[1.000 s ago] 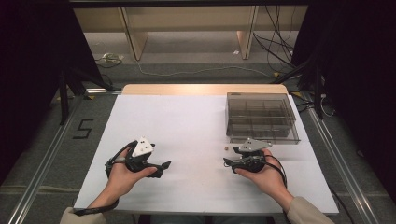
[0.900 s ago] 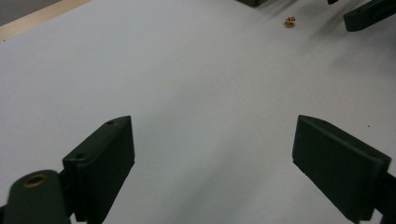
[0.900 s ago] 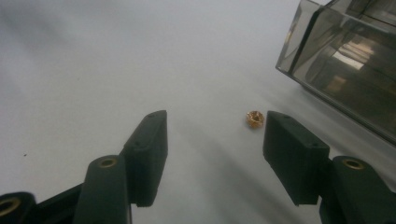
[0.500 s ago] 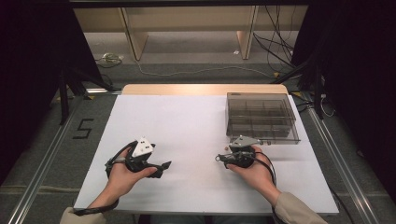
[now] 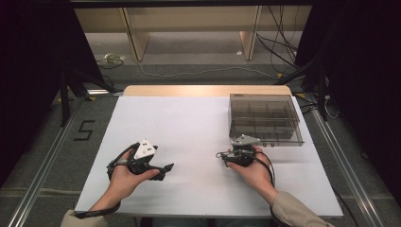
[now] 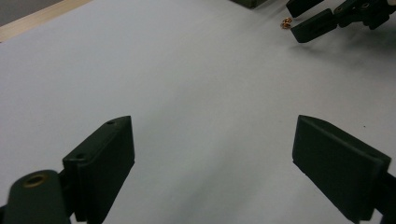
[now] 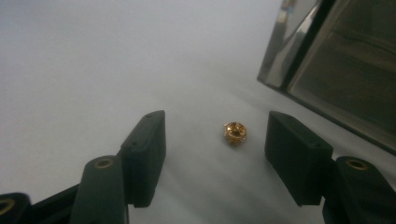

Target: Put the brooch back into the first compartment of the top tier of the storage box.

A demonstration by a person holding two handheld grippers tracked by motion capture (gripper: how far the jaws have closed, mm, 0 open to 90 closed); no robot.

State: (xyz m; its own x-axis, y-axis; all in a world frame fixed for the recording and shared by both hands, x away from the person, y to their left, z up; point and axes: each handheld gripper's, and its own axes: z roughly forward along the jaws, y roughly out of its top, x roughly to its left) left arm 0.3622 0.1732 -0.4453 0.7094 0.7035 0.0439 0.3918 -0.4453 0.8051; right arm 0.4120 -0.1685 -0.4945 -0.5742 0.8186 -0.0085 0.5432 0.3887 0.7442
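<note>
A small brass nut (image 7: 235,133) lies on the white table top (image 5: 189,123), a short way in front of a smoky clear compartment box (image 5: 265,118). My right gripper (image 7: 217,128) is open and low over the table. The nut sits between its jaws, nearer the right one, and touches neither. In the high view the right gripper (image 5: 221,155) points left, just below the box's front left corner. My left gripper (image 5: 166,169) rests at the front left with its jaws apart over bare table (image 6: 212,140). The left gripper view also catches the nut (image 6: 286,22) at the right gripper's tips.
The box (image 7: 336,60) stands close to the right of the right gripper's jaws, its lid down and its dividers visible. A wooden strip (image 5: 203,90) borders the table's far edge. Cables and shelf legs lie on the floor beyond.
The right hand has shifted a little left and toward the box, bringing its jaws around the nut. The left hand has stayed where it was.
</note>
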